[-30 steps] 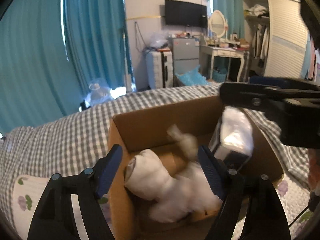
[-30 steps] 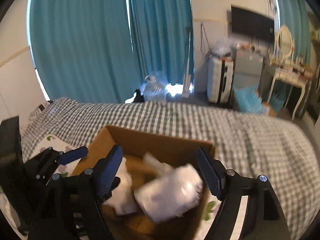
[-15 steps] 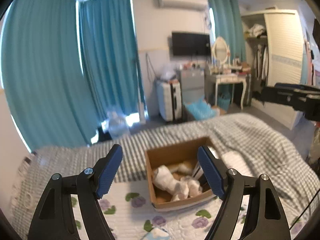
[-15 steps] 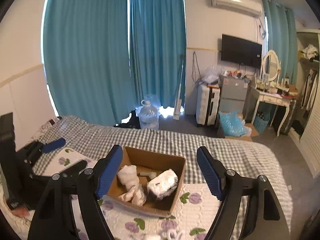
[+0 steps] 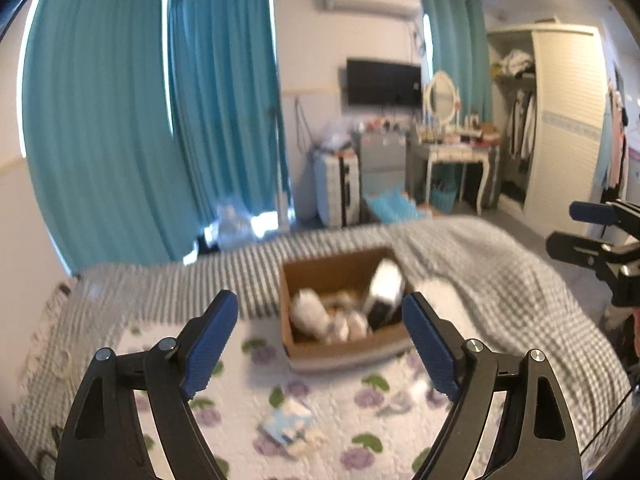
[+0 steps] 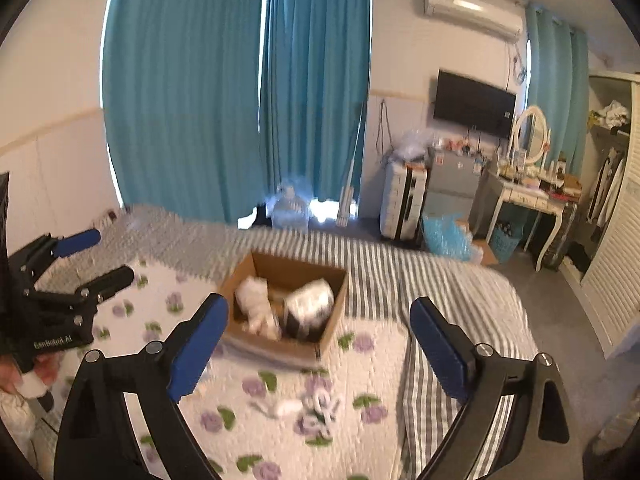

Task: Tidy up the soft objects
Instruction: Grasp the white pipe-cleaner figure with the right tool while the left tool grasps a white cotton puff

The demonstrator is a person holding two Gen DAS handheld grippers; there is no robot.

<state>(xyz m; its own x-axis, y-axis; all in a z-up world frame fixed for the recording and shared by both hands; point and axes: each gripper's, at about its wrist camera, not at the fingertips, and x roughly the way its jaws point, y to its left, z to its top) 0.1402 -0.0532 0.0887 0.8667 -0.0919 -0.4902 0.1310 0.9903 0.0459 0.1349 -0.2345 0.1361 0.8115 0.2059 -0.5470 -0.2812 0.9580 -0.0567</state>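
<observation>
Cardboard box (image 5: 344, 354) with soft toys (image 6: 256, 304) beyond empty, spread jaws.

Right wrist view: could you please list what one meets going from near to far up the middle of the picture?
Small white items on the floral quilt → cardboard box holding white soft objects → checked bedspread → clear water jug on the floor → teal curtains.
</observation>
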